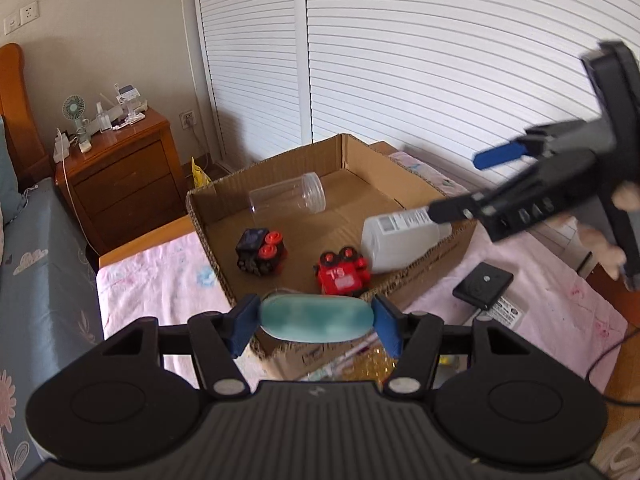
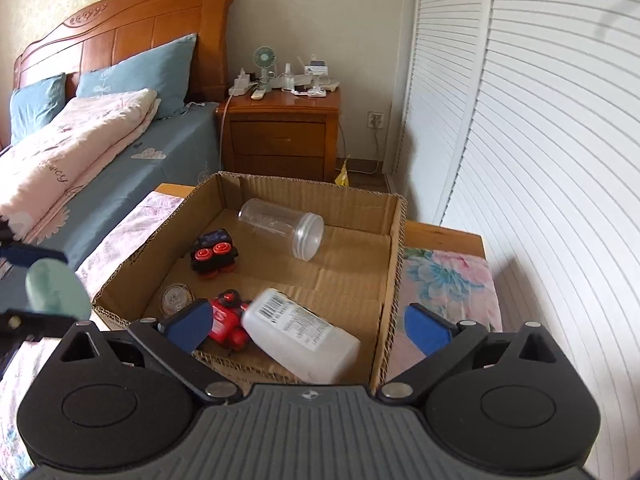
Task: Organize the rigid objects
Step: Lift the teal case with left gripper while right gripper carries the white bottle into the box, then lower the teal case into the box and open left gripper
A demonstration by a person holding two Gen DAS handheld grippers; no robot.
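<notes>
Bedroom light falls on a pink-sheeted bench (image 1: 160, 272) that carries an open cardboard box (image 2: 396, 240), with a bed to one side and louvred doors to the other.

Left gripper (image 1: 316, 320) is clamped on a pale teal oval (image 1: 316, 317), held crosswise between its blue pads just at the box's near wall. Right gripper (image 2: 308, 322) hangs with its jaws spread wide and nothing between them, above the box's near right corner, over a white bottle (image 2: 304, 336).

Inside the box lie a clear jar (image 2: 284, 228) on its side near the far wall, a black toy (image 2: 212, 254), a red toy (image 2: 226, 320) touching the bottle, and a small round lid (image 2: 176, 298) in the near left corner.

Judging by this, the step is dropping the oval in. It likely goes best carried forward past the wall, lowered toward the bare cardboard in the middle, then released low so it does not roll.

Room is tight near the front, where toys, lid and bottle crowd; the middle and far right floor are free. A black device (image 1: 482, 284) sits on the bench outside, beside the right wall.
</notes>
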